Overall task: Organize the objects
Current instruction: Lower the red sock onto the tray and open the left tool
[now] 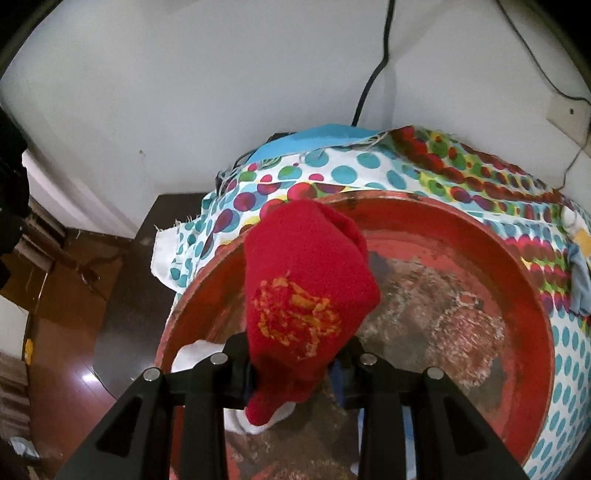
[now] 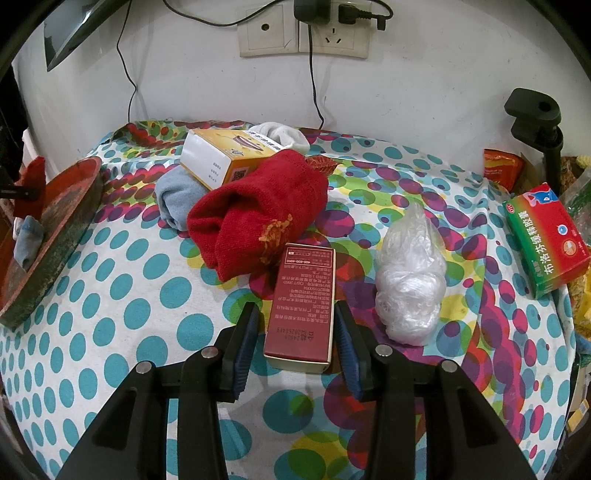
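Note:
In the left wrist view my left gripper (image 1: 295,354) is shut on a red sock (image 1: 306,280) with yellow embroidery, held over a worn red round tray (image 1: 443,221). A white sock (image 1: 192,354) lies in the tray under the fingers. In the right wrist view my right gripper (image 2: 296,317) stands open on the spotted tablecloth (image 2: 129,295), one finger on each side of a dark red box (image 2: 306,273). A gap shows at the left pad. The tray (image 2: 55,221) sits at the table's left edge.
On the table lie a second red sock (image 2: 258,218), a yellow-white box (image 2: 221,158), a blue-grey sock (image 2: 177,199), a white sock (image 2: 284,136), a crumpled plastic bag (image 2: 410,280) and a green-red medicine box (image 2: 546,240). A black clamp stand (image 2: 535,118) rises at the right. Cables hang from wall sockets (image 2: 303,33).

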{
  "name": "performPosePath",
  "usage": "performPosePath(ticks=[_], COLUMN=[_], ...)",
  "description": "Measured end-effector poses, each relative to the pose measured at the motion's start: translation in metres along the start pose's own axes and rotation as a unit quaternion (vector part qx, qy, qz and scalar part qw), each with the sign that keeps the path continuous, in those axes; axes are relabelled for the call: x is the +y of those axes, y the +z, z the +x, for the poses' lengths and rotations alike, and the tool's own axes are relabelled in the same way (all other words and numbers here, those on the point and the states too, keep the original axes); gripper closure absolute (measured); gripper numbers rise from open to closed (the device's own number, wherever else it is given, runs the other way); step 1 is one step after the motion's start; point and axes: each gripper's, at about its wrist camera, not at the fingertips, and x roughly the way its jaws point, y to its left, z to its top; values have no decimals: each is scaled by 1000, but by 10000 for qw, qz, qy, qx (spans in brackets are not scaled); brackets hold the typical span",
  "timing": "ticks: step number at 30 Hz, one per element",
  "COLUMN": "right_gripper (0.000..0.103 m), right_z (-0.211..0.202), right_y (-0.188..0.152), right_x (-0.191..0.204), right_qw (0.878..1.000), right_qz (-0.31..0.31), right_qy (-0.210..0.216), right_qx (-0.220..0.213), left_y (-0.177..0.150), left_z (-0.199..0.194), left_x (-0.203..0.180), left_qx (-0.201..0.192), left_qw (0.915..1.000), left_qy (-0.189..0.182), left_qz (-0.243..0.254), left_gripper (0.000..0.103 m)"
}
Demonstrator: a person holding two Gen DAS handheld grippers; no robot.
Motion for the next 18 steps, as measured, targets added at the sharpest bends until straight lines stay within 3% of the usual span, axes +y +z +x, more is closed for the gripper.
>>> performPosePath(ticks=[4,9,13,18], right_gripper=[62,61,61,60], right_z=[0,0,1,1], right_y=[0,0,-1,-1], right_x=[0,1,2,2], right_qw=[10000,10000,10000,10000], right_qz=[-8,-12,-47,-59], right_qy=[-10,-7,-31,-30], right_qx=[3,3,8,12], left_y=[-1,-5,-9,-19], left_z=[9,12,7,-10], left_x=[-1,0,0,8], left_qx=[4,-43,-200,-282], left_qw=[9999,9997,9980,9986], left_qy=[111,211,507,380], left_qz=[97,88,311,222], left_gripper=[68,52,43,41])
